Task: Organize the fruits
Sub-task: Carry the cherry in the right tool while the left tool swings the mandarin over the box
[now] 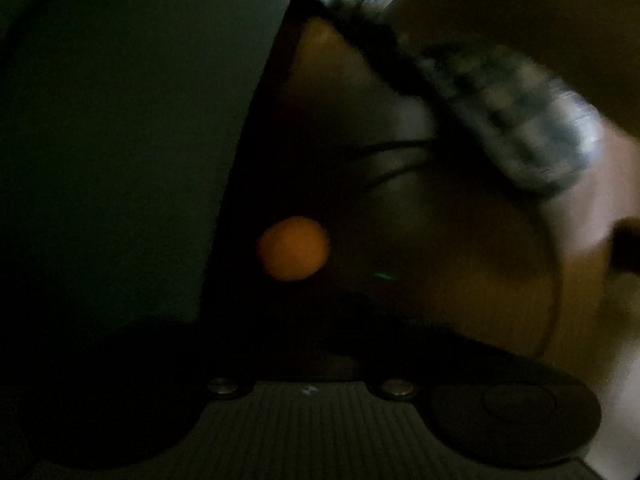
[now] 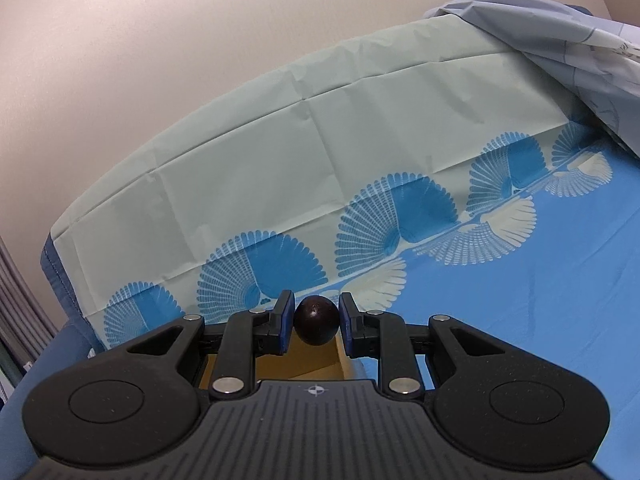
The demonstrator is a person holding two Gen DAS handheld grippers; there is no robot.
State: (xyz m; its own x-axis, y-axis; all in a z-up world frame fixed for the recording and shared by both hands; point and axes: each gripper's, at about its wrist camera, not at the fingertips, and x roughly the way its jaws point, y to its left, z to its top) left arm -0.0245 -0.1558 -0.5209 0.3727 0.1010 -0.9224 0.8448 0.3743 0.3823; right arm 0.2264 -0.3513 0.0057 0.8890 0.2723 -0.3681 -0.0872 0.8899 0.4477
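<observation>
A: Left wrist view? Dark, blurred: a round orange fruit (image 1: 294, 249) lies loose; left gripper's fingers unseen, can't tell.

B: Right wrist view: right gripper (image 2: 316, 322) pinches a dark round plum-like fruit (image 2: 316, 326) above a tan cardboard box (image 2: 312, 362). Sorting seems unfinished.

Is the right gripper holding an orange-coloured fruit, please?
No, the right gripper holds a dark, nearly black round fruit between its blue fingers.

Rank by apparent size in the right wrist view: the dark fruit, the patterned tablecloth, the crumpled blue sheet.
1. Patterned tablecloth, largest.
2. Crumpled blue sheet, cut off by the frame.
3. Dark fruit, smallest, though nearest the camera, held in the right tongs.
</observation>
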